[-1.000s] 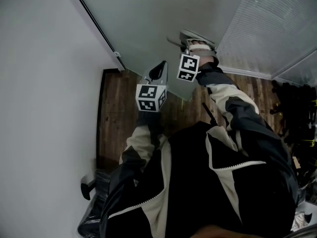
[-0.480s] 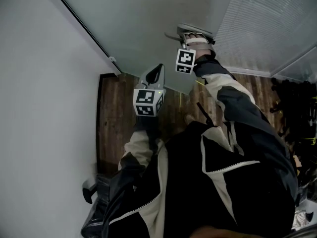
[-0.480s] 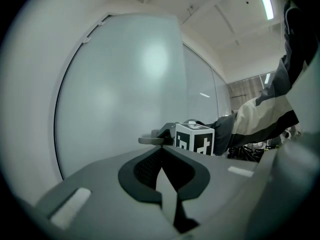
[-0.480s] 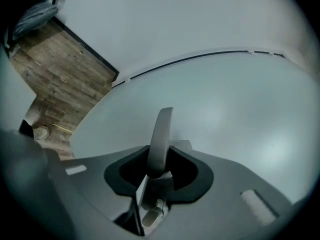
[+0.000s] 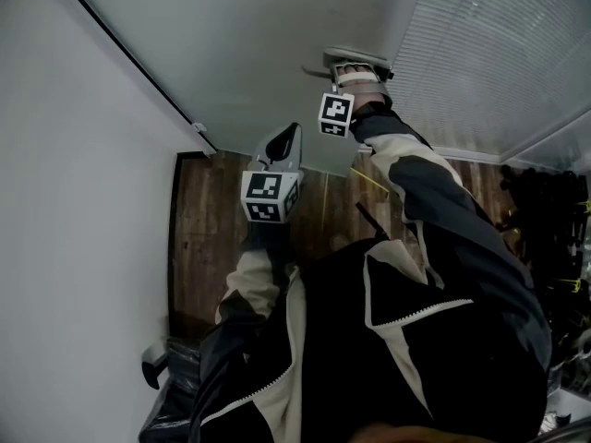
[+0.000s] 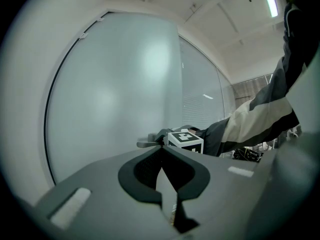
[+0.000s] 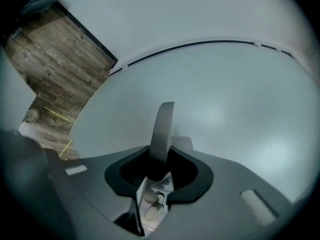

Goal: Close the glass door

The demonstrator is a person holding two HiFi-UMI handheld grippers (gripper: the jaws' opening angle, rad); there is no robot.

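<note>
The frosted glass door (image 5: 249, 44) fills the top of the head view. Its grey metal lever handle (image 5: 355, 60) sticks out at the upper middle. My right gripper (image 5: 356, 70) has that handle (image 7: 162, 129) between its jaws, which are closing on it. In the right gripper view the lever runs down into the jaw hollow of the right gripper (image 7: 159, 156). My left gripper (image 5: 288, 138) hovers lower left of it, just in front of the glass, shut with nothing in it. In the left gripper view the left gripper's (image 6: 161, 149) tips meet, and the right gripper's marker cube (image 6: 185, 140) shows beyond.
A white wall (image 5: 74, 201) stands at the left, with a black door track (image 5: 129, 72) along its edge. Wood floor (image 5: 212, 220) lies below. A glass panel with blinds (image 5: 499, 53) is at the right, dark clutter (image 5: 545, 210) under it. A black bag (image 5: 175, 386) sits bottom left.
Both grippers and the door's lower edge have shifted left across the head view. The right gripper has kept the handle between its jaws.
</note>
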